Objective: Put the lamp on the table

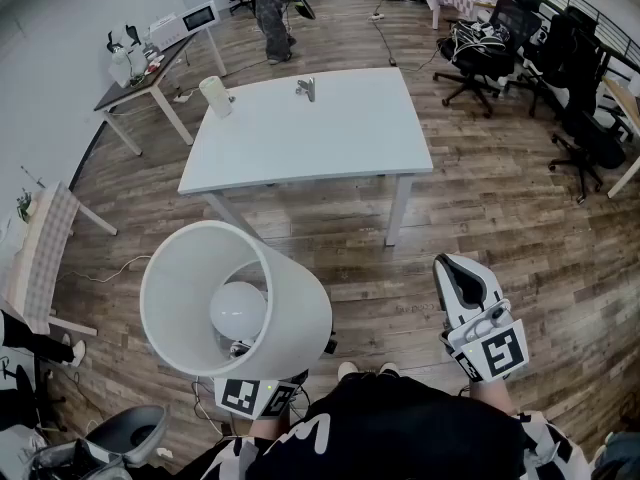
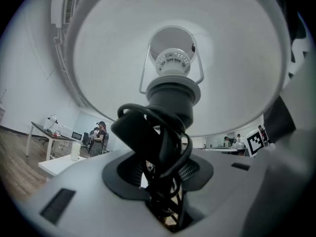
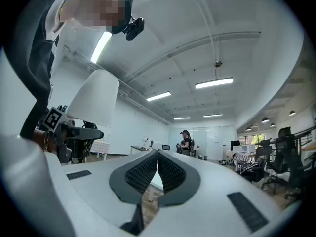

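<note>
Carrying lamp [image 1: 205,268] above floor [image 1: 500,218], short of white table [image 1: 330,138], cord-wrapped neck [image 2: 170,95] clamped in left gripper [image 2: 160,181]. Right gripper [image 3: 157,167] pinched closed, empty. Judged light, top-heavy, bulb [image 1: 238,311] fragile; best gripped at stiff neck.

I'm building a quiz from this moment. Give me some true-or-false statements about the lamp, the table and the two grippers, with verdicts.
1. The left gripper is clamped on the lamp. True.
2. The lamp already stands on the white table. False: it is held in the air, short of the table.
3. The right gripper holds the lamp's cord. False: its jaws are together with nothing between them.
4. The bulb shows inside the shade. True.
5. A white cylinder stands near the table's far left corner. True.
</note>
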`<state>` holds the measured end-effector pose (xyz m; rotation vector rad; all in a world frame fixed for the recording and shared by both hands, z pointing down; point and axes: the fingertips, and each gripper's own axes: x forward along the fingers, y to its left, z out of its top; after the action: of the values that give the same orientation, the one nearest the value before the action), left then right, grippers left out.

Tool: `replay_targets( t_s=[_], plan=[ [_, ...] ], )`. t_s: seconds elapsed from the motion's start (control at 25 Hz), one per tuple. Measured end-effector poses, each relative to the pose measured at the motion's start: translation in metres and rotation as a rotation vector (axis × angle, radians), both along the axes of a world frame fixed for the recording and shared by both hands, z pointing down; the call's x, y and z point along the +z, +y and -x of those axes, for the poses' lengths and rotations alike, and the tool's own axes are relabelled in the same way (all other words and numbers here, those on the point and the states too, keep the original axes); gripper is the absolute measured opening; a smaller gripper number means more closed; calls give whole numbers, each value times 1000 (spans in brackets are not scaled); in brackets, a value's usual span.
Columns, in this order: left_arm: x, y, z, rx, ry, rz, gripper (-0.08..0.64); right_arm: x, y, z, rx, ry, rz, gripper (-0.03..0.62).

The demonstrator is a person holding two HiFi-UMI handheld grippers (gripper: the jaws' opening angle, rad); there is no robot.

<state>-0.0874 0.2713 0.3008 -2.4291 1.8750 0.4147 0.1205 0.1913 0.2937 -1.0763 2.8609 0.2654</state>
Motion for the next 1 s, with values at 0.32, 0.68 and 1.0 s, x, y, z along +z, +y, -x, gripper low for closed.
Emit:
replay_targets(
  t_s=[0.32, 0.68, 1.0],
  plan=[
    [0, 3, -10, -6, -4, -5, 140, 1, 3, -9, -2, 5, -6, 18],
    [2, 0, -28, 1, -6, 6, 140, 3, 2, -22, -7, -5, 5, 18],
    [-54, -11, -75, 61, -37, -79, 140, 8, 2, -48, -24, -50, 6, 20]
  ],
)
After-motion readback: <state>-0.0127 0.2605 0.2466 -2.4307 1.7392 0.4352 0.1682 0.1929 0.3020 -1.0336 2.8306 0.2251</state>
